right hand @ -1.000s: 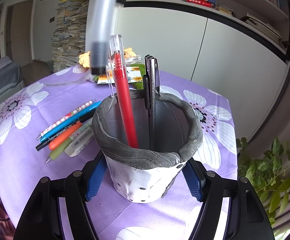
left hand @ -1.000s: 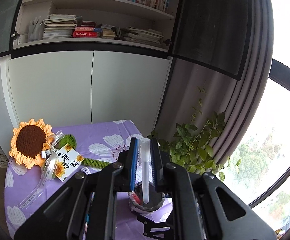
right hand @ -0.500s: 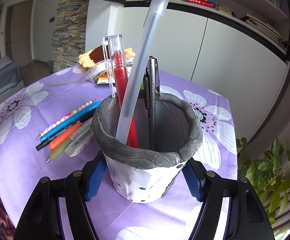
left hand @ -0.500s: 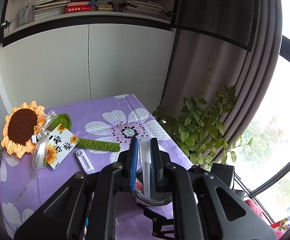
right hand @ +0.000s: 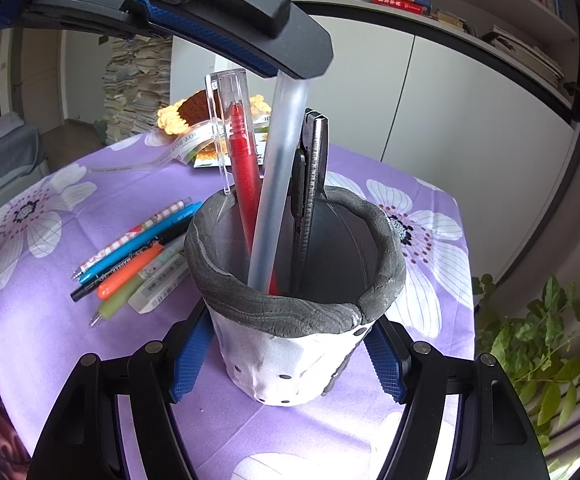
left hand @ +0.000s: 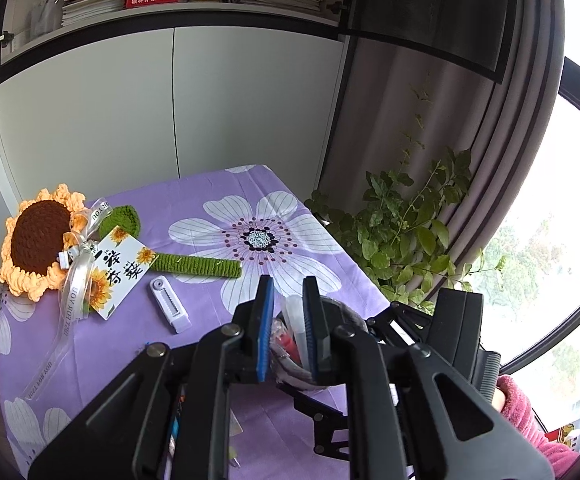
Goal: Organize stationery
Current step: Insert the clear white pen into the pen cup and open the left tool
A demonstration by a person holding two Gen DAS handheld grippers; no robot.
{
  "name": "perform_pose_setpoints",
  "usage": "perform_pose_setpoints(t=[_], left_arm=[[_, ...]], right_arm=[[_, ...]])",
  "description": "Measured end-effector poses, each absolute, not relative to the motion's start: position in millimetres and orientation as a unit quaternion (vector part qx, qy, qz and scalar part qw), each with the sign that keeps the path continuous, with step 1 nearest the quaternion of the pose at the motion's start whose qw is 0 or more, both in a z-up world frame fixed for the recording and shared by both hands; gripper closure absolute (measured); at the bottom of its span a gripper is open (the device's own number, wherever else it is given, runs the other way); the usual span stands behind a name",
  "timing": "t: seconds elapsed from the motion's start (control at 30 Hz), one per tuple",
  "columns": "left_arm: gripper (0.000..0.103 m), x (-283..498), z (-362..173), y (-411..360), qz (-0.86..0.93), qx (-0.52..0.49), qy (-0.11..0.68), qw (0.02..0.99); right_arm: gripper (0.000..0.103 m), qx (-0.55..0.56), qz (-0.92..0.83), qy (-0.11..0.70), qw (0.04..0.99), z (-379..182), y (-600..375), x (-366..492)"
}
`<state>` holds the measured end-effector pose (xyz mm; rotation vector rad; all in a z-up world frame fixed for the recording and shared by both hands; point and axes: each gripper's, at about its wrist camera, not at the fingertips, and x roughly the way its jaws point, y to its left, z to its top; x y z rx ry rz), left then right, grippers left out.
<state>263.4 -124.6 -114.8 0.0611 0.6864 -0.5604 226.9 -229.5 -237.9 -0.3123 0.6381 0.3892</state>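
Observation:
A grey-and-white pen holder (right hand: 298, 320) stands on the purple flowered tablecloth (right hand: 42, 320). My right gripper (right hand: 290, 364) is shut on its lower wall. The holder contains a red pen (right hand: 244, 168), a black knife-like tool (right hand: 312, 184) and a frosted translucent pen (right hand: 278, 184). My left gripper (left hand: 287, 320) hovers right above the holder with its jaws apart; the frosted pen (left hand: 295, 312) stands between them, leaning against the right pad. Several loose pens (right hand: 130, 256) and an eraser (right hand: 158, 286) lie left of the holder.
A crocheted sunflower (left hand: 42, 240) with a card, ribbon and green stem lies at the table's far left. A small white correction tape (left hand: 169, 304) lies near it. A leafy plant (left hand: 402, 232) stands past the right table edge. White cupboards stand behind.
My left gripper has lowered the frosted pen into the holder and its jaws have spread apart. The right gripper and holder have stayed still.

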Motion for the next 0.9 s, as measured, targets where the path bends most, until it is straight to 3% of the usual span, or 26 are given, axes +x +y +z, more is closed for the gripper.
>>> perform_pose_setpoints(t=[0.03, 0.1, 0.2, 0.3, 0.47, 0.6, 0.9], left_arm=[[0.08, 261, -109, -119, -0.27, 0.024, 0.326, 0.906], [0.055, 253, -96, -103, -0.266, 0.007, 0.305, 0.914], [0.044, 239, -81, -74, -0.229, -0.006, 0.262, 0.937], [0.043, 237, -94, -55, -0.183, 0.001, 0.273, 0.944], [0.046, 271, -158, -41, -0.112, 0.016, 0.376, 0.92], [0.062, 300, -195, -31, -0.09, -0.005, 0.435, 0.896], [0.062, 335, -237, -25, -0.066, -0.024, 0.489, 0.87]], right_arm=[[0.031, -0.152, 0.189, 0.311, 0.919, -238, -230, 227], [0.031, -0.151, 0.19, 0.311, 0.919, -238, -231, 228], [0.031, -0.151, 0.19, 0.311, 0.919, -238, -231, 228], [0.031, -0.151, 0.19, 0.311, 0.919, -238, -231, 228], [0.031, -0.152, 0.187, 0.313, 0.919, -238, -231, 230], [0.031, -0.154, 0.185, 0.313, 0.918, -239, -229, 229], [0.031, -0.154, 0.185, 0.313, 0.919, -239, -229, 229]])
